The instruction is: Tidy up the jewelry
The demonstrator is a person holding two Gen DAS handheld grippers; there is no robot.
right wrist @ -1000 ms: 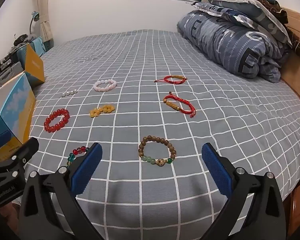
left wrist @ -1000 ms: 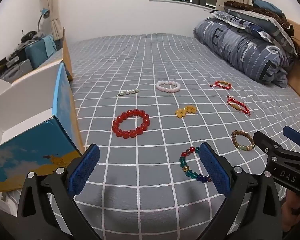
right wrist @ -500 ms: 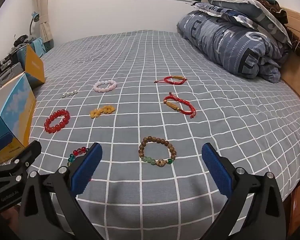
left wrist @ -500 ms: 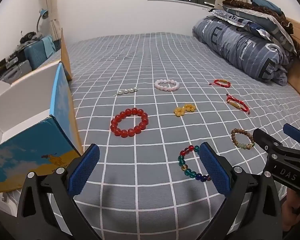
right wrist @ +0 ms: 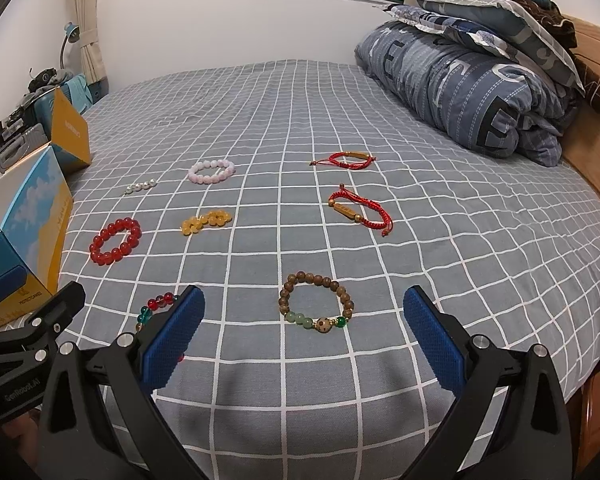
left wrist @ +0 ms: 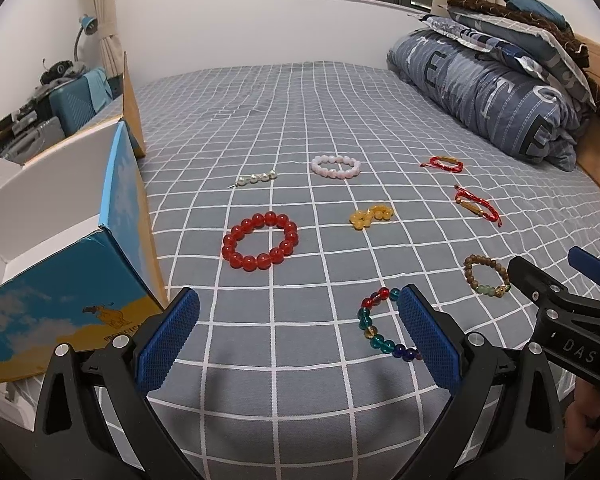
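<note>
round glossy bead bracelets (left wrist: 260,241) are spread on the checked bed (right wrist: 440,264); both grippers' ridged blue fingers (left wrist: 167,338) (right wrist: 434,336) are held apart, empty.

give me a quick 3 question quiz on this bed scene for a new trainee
1. True or false: both the left gripper and the right gripper are open and hold nothing.
2. Which bracelet lies closest ahead of the right gripper? A) the red bead bracelet B) the brown bead bracelet C) the pink bead bracelet
3. Fill in: the open box stands at the ___ edge of the bed in both views.

Key
1. True; both sets of jaws stand wide apart.
2. B
3. left
</note>
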